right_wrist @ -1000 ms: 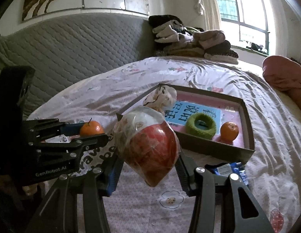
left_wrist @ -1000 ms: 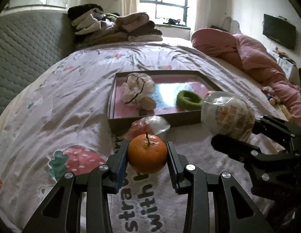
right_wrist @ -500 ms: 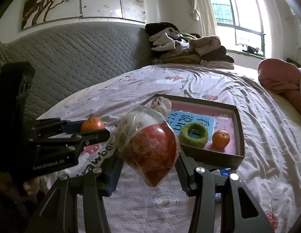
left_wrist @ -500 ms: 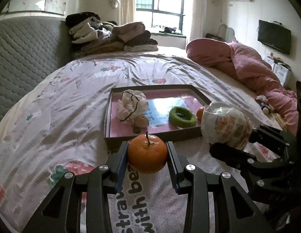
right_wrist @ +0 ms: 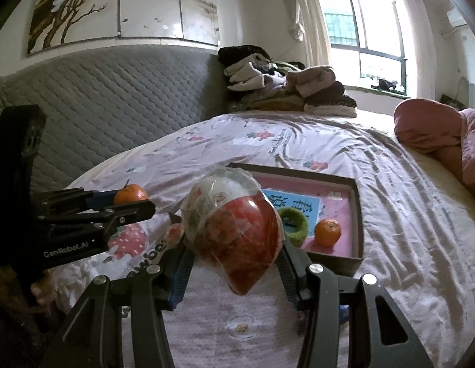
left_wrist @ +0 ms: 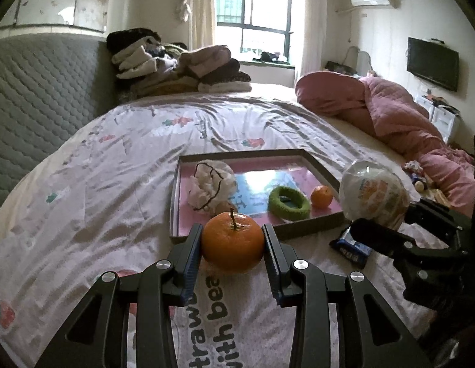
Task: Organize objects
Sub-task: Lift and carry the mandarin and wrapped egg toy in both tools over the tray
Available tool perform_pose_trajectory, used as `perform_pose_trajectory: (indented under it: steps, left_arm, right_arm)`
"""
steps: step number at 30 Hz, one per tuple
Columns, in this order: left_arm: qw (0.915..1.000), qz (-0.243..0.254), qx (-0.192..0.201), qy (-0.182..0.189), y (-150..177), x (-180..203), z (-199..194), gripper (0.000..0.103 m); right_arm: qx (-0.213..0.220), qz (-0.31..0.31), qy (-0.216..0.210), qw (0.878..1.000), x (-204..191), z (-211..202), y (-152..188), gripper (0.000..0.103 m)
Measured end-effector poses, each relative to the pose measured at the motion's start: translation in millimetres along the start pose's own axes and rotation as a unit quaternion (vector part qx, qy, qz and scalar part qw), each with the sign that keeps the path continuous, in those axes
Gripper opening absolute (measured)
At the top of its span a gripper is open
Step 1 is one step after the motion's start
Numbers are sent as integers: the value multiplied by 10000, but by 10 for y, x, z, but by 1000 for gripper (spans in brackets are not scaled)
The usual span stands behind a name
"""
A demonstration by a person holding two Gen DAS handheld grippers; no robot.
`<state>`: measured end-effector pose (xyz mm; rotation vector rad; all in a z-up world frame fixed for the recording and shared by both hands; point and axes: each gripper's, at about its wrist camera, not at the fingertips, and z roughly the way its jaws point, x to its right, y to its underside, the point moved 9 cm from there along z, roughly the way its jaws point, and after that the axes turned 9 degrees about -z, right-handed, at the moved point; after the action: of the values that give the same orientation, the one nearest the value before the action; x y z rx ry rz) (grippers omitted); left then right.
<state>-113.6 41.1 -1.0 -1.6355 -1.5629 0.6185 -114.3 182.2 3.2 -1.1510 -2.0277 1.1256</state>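
Both claws are loaded: left gripper (left_wrist: 233, 247) is clamped on a stemmed tangerine (left_wrist: 233, 242), pads on its sides so the stem stays up and clear, and right gripper (right_wrist: 234, 254) is clamped on a plastic-wrapped red-and-white egg-shaped toy (right_wrist: 232, 230), jaws wider for the fatter body. Both loads hang above the bedsheet (left_wrist: 99, 184), near side of the shallow tray (left_wrist: 174, 202). The tray already holds a second tangerine (left_wrist: 321, 196), green ring (left_wrist: 289, 203) and crumpled white cloth (left_wrist: 211, 182), so it's probably the drop target; a blue snack packet (left_wrist: 349, 245) lies on the sheet just right of it.
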Motion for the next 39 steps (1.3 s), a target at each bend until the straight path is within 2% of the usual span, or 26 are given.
perform_pose_trajectory:
  steps: [15, 25, 39]
  left_arm:
    - [9996, 231, 159, 3, -227, 35, 141, 39]
    - [9986, 287, 440, -8, -530, 113, 195, 39]
    - [9980, 160, 606, -16, -806, 75, 447, 39]
  right_arm:
    - [220, 22, 368, 9991, 346, -38, -337, 51]
    - [310, -28, 519, 9982, 579, 19, -493, 51]
    - [388, 0, 654, 9971, 774, 103, -608, 51]
